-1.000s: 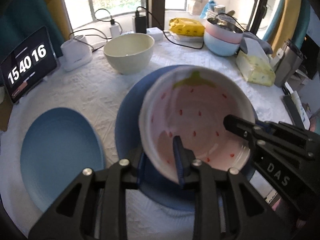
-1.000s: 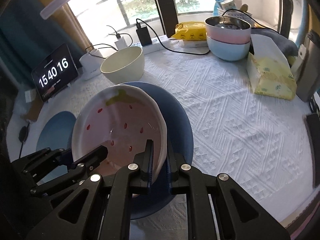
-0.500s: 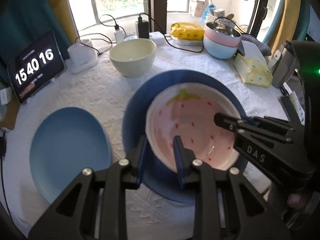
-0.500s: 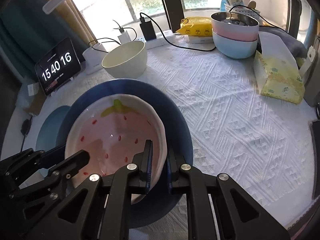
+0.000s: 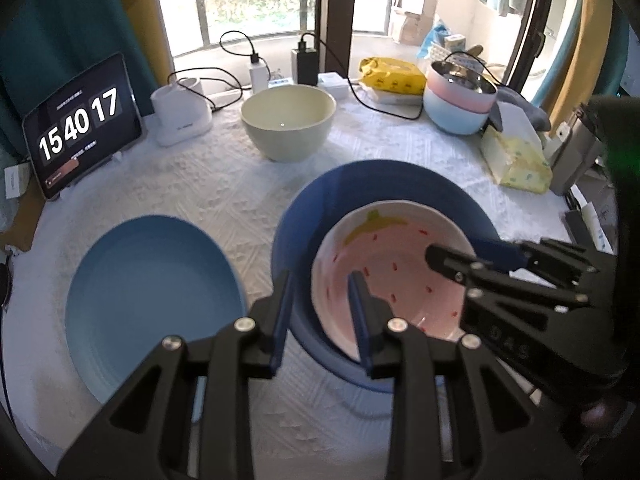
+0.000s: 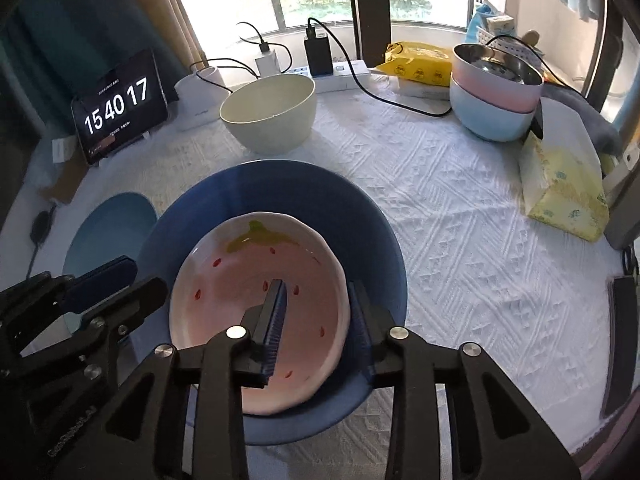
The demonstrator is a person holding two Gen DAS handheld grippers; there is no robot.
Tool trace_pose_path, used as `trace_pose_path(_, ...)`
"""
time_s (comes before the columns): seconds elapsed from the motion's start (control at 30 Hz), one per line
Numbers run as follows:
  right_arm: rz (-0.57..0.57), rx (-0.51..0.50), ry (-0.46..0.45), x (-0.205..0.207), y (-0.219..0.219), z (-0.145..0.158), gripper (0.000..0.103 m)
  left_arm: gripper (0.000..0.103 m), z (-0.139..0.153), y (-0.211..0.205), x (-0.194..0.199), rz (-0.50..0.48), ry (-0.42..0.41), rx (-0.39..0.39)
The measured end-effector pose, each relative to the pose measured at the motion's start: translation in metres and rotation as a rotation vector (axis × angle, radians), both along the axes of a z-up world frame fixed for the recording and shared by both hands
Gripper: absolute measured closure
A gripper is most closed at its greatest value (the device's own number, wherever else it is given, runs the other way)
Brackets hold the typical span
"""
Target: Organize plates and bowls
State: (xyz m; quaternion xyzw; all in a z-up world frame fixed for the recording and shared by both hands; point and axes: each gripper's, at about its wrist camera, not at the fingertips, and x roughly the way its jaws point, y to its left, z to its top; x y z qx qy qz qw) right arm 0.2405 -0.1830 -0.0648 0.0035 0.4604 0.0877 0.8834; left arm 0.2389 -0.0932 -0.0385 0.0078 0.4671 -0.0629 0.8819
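A white-and-pink strawberry plate point(image 5: 384, 248) point(image 6: 240, 276) lies inside a larger dark blue plate point(image 5: 360, 184) point(image 6: 280, 188) on the white tablecloth. My left gripper point(image 5: 320, 316) point(image 6: 146, 278) holds narrow jaws over the near-left rims of both plates. Its inner pad rests on the pink inside and its outer pad sits beside the dark blue rim. My right gripper point(image 6: 316, 320) point(image 5: 454, 250) is opening. The strawberry plate's right rim stands between its pads, and neither pad presses on it.
A light blue plate point(image 5: 152, 280) point(image 6: 108, 224) lies to the left. A cream bowl point(image 5: 288, 120) point(image 6: 268, 112) stands behind, with stacked pink and blue bowls point(image 5: 456, 112) point(image 6: 496, 96) at the back right. A tablet clock point(image 5: 80, 124), chargers with cables and a tissue pack point(image 6: 564, 184) ring the table.
The strawberry plate went from lifted and tilted to lying flat in the dark blue plate. The right jaws spread apart off its rim. The left jaws kept about the same gap.
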Motion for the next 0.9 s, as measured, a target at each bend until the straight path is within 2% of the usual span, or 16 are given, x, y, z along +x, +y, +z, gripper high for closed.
trace_pose_path(0.1, -0.017, 0.006, -0.05, -0.007, -0.004, 0.012, 0.064, 0.073, -0.001, 0.001, 0.003, -0.013, 0.007, -0.01)
trace_pose_path(0.27, -0.073, 0.021, -0.117, -0.01, -0.023, 0.035, 0.064, 0.073, 0.001, 0.0, 0.007, -0.037, 0.003, -0.022)
trace_pose_path(0.5, -0.132, 0.069, -0.096, -0.002, -0.037, 0.035, 0.064, 0.073, 0.01, 0.005, 0.012, -0.066, -0.02, -0.049)
trace_pose_path(0.9, -0.082, 0.099, -0.111, 0.013, -0.013, 0.046, 0.064, 0.073, 0.026, 0.027, 0.033, -0.029, -0.08, -0.108)
